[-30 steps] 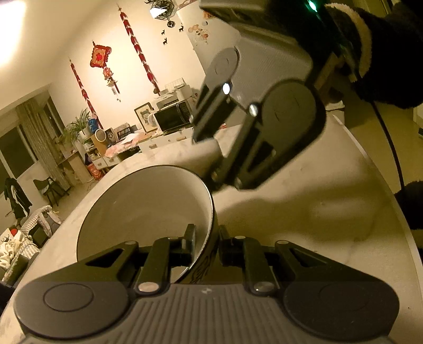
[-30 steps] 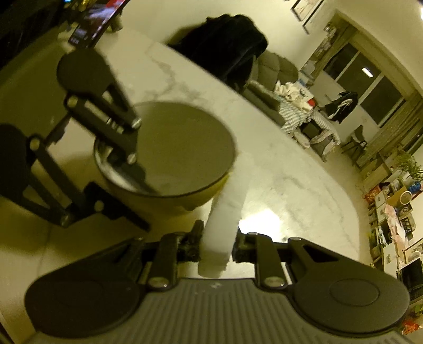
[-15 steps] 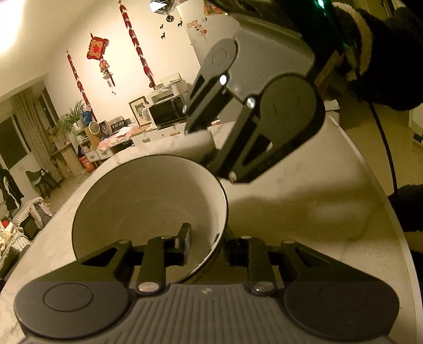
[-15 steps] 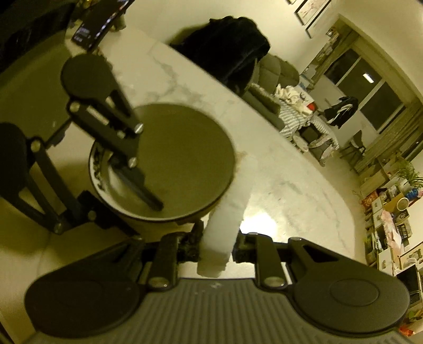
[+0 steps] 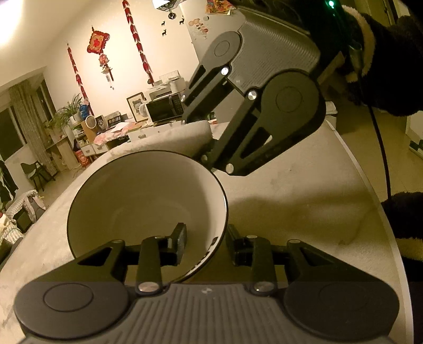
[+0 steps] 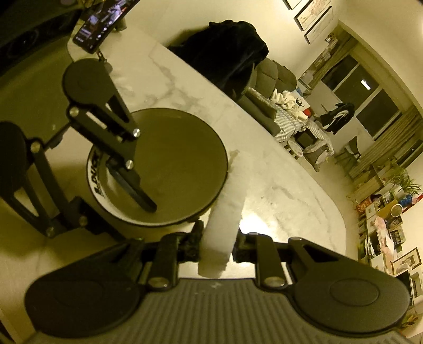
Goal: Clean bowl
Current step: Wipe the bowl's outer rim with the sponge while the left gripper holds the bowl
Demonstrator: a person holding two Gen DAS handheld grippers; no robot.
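Your bench [image 6: 185, 87] is pale marble with grey veins and a rounded edge, lit warm and dim. At its far left corner in the right wrist view a phone [image 6: 99, 25] leans with its screen lit; a dark coat [image 6: 230, 53] is draped behind the bench, then a sofa piled with laundry [image 6: 288, 103], then dark windows at far right. The left wrist view shows red hanging ornaments [image 5: 98, 43] on the wall and a microwave [image 5: 165, 107] on a cluttered sideboard.

Your left claw [image 5: 205, 239] straddles the near rim of the bowl [image 5: 148, 195], one finger inside and one outside, pinching the wall. The bowl sits lifted and tipped, its mouth turned toward the left camera, a dark line round its rim, white inside, with black lettering on the outer wall.

Your right claw [image 6: 216, 244] is pressed onto a white sponge [image 6: 224, 211]. The sponge's long axis runs straight out along the fingers, its far end touching the bowl's outer rim on the right side.
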